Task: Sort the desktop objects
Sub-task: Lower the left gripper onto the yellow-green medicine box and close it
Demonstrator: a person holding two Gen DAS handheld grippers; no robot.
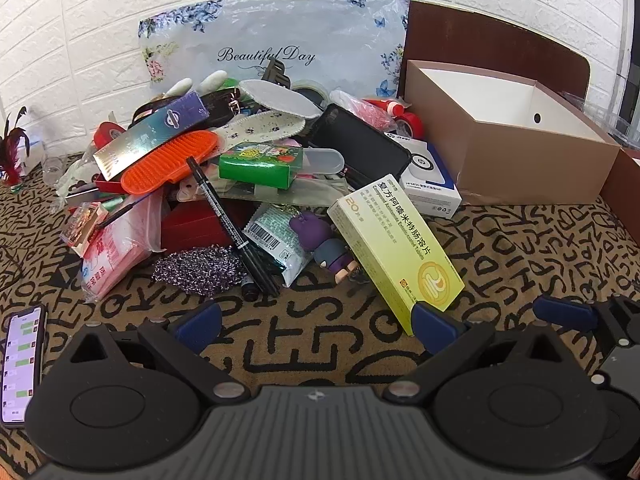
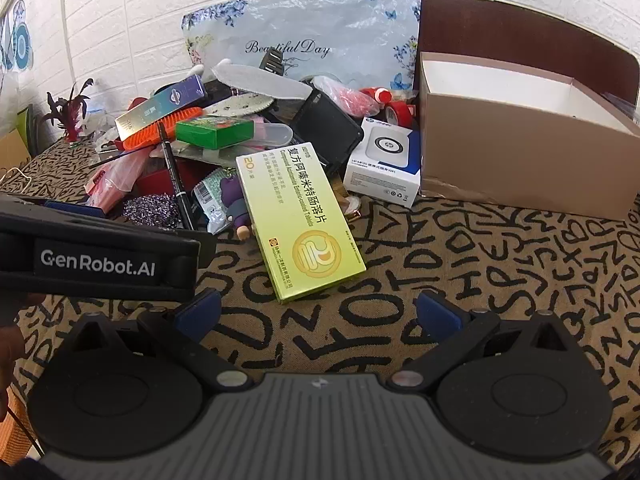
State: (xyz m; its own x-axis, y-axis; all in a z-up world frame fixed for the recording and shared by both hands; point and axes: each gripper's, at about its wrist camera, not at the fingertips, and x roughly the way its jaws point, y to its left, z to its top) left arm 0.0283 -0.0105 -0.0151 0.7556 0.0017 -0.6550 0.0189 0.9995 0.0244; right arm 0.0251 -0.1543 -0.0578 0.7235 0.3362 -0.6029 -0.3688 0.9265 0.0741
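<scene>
A pile of mixed objects lies on the patterned cloth: a yellow-green medicine box (image 1: 394,252) (image 2: 298,226) at its front, a black marker pen (image 1: 228,220) (image 2: 174,172), an orange brush (image 1: 168,162), a green box (image 1: 260,164) (image 2: 214,130), a purple figure (image 1: 324,244) and a white-blue box (image 1: 430,180) (image 2: 384,166). My left gripper (image 1: 318,328) is open and empty, just short of the pile, its right fingertip by the medicine box corner. My right gripper (image 2: 318,312) is open and empty, just in front of the medicine box.
An open brown cardboard box (image 1: 532,164) (image 2: 520,168) stands at the right. A flowered plastic bag (image 1: 280,48) leans on the white brick wall behind the pile. A lit phone (image 1: 22,364) lies at the left. The left gripper's body (image 2: 96,256) crosses the right wrist view.
</scene>
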